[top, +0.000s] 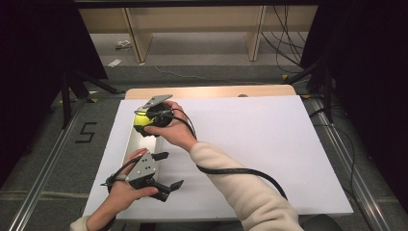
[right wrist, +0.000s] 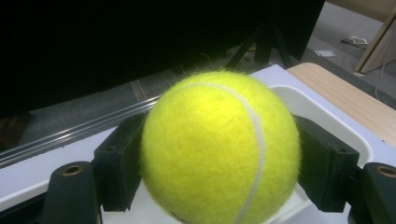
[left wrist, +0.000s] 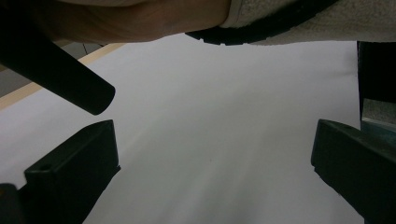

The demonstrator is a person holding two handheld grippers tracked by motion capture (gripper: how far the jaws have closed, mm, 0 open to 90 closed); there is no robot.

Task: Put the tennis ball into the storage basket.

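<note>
1. The right hand-held gripper [top: 146,120] is pinching a ball [top: 141,119], one black jaw pressed to each side of it; in the right gripper view the ball [right wrist: 219,149] hides most of both jaws and its underside is cut off by the bottom edge.
2. The ball sits over the far end of a white tray [top: 132,139] at the left side of the bench [top: 250,144]. In the high view the right hand [top: 173,131] and the gripper body cover most of the ball, so only a yellow sliver shows.
3. I cannot tell whether the ball touches the tray floor; the tray [right wrist: 327,109] rim curves behind it, and the contact point is hidden.
4. The left hand-held gripper [top: 171,171] is spread wide with nothing between its jaws, held low over the bench near the front edge, just beside the tray's near end.
5. In the left gripper view the bench sheet [left wrist: 224,140] is blurred; the right forearm's sleeve [left wrist: 327,18] and its cable [left wrist: 261,32] cross the top, cut off by the frame.
6. The left hand [top: 122,190] is partly under the gripper's grey plate.
</note>
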